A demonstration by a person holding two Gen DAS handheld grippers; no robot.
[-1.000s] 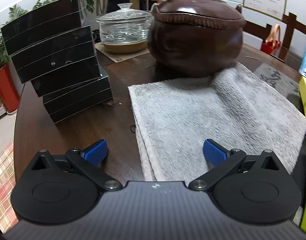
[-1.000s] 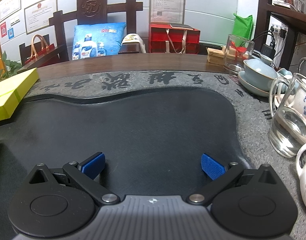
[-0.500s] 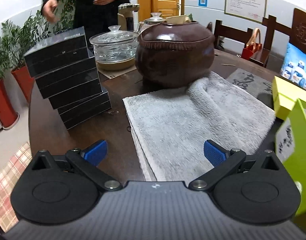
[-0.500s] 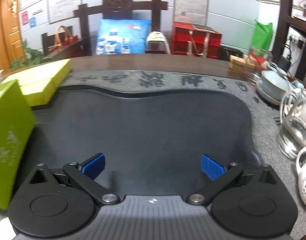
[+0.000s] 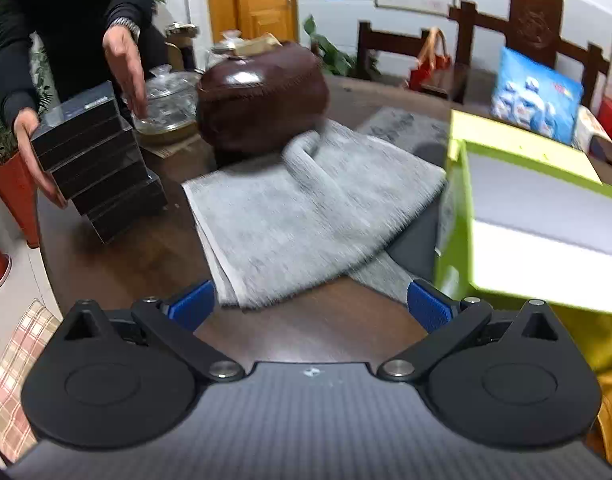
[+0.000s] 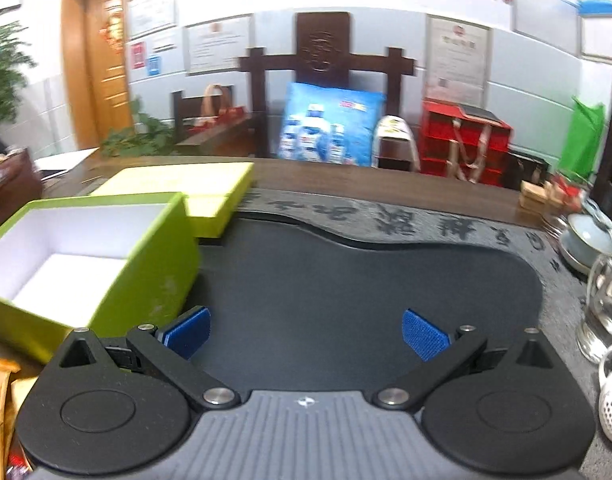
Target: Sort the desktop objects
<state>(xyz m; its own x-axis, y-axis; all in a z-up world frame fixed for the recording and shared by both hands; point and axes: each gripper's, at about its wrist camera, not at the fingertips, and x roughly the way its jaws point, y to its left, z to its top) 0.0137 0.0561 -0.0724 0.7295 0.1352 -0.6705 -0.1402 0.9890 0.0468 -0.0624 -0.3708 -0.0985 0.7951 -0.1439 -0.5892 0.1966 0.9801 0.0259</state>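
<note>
While both grippers idle, jaws spread and holding nothing, green box (image 6: 86, 264) sits open at frame left.
I judge it stands open to receive sorted items; grey towel (image 5: 306, 208) lies folded mid-frame on worktop (image 5: 118, 276).

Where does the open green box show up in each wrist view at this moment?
Left wrist: the green box fills the right edge, its white inside showing, beside the grey towel.
Right wrist: the green box sits at lower left, on the edge of the dark tray.
Shared landmark: the blue bag against the carved chair, upper right in the left view, centre in the right.
</note>
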